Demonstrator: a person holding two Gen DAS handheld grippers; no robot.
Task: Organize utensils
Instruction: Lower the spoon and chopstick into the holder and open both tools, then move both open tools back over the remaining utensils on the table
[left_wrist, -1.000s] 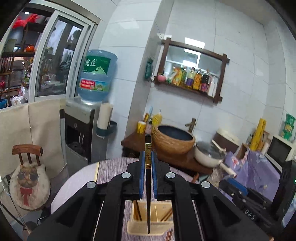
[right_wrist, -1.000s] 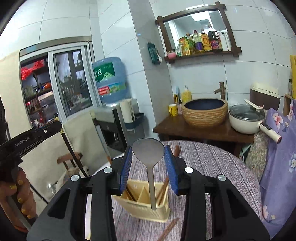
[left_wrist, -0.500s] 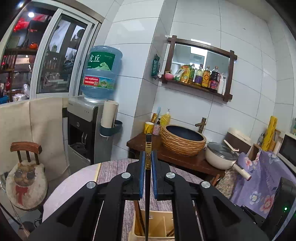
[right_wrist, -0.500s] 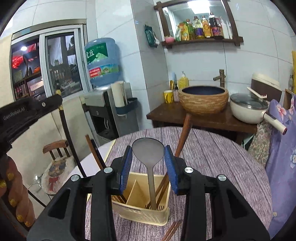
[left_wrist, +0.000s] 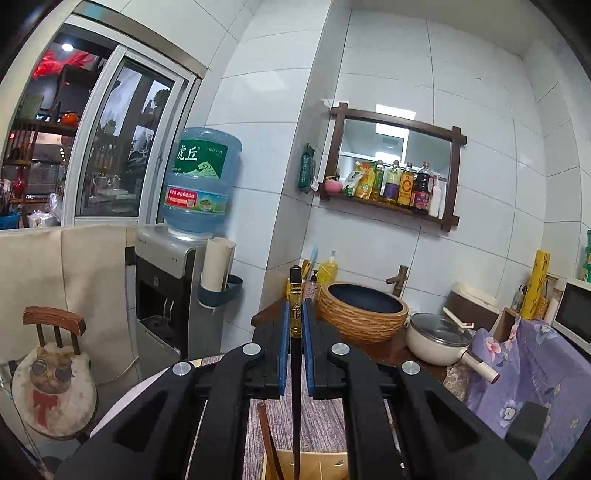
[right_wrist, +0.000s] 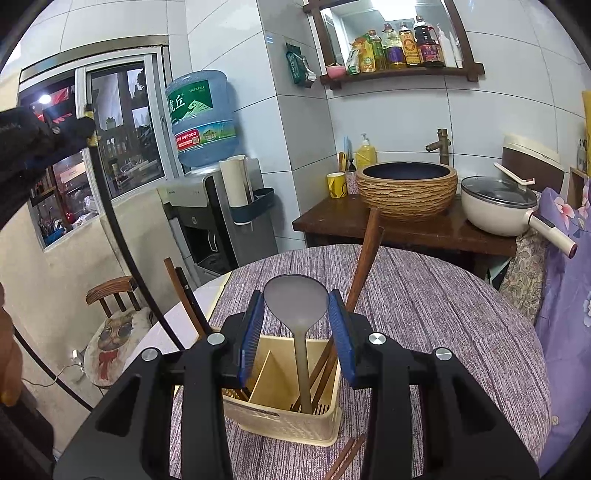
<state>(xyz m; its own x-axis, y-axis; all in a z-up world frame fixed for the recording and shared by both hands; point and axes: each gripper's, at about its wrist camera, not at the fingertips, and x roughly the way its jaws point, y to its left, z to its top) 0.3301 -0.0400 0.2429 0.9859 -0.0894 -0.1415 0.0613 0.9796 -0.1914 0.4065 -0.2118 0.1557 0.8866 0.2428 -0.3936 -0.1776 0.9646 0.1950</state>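
My left gripper (left_wrist: 294, 325) is shut on a black chopstick (left_wrist: 295, 369) with a gold band, held upright above the cream utensil holder (left_wrist: 314, 467). In the right wrist view that left gripper (right_wrist: 74, 129) is high at the left, and the chopstick (right_wrist: 122, 258) hangs from it toward the holder (right_wrist: 284, 417). My right gripper (right_wrist: 295, 328) is shut on the bowl of a grey spoon (right_wrist: 297, 306) whose handle stands in the holder's right compartment. Wooden utensils (right_wrist: 364, 258) and chopsticks (right_wrist: 184, 299) stand in the holder.
The holder stands on a round table with a purple striped cloth (right_wrist: 424, 295). Loose wooden chopsticks (right_wrist: 347, 458) lie in front of it. Behind are a washbasin counter (right_wrist: 406, 221), a pot (right_wrist: 495, 206), a water dispenser (right_wrist: 207, 206) and a cat-cushion chair (right_wrist: 114, 332).
The left gripper has risen and tilted up with the chopstick; the holder has slid to the bottom of its view. The right gripper has lowered the spoon further into the holder.
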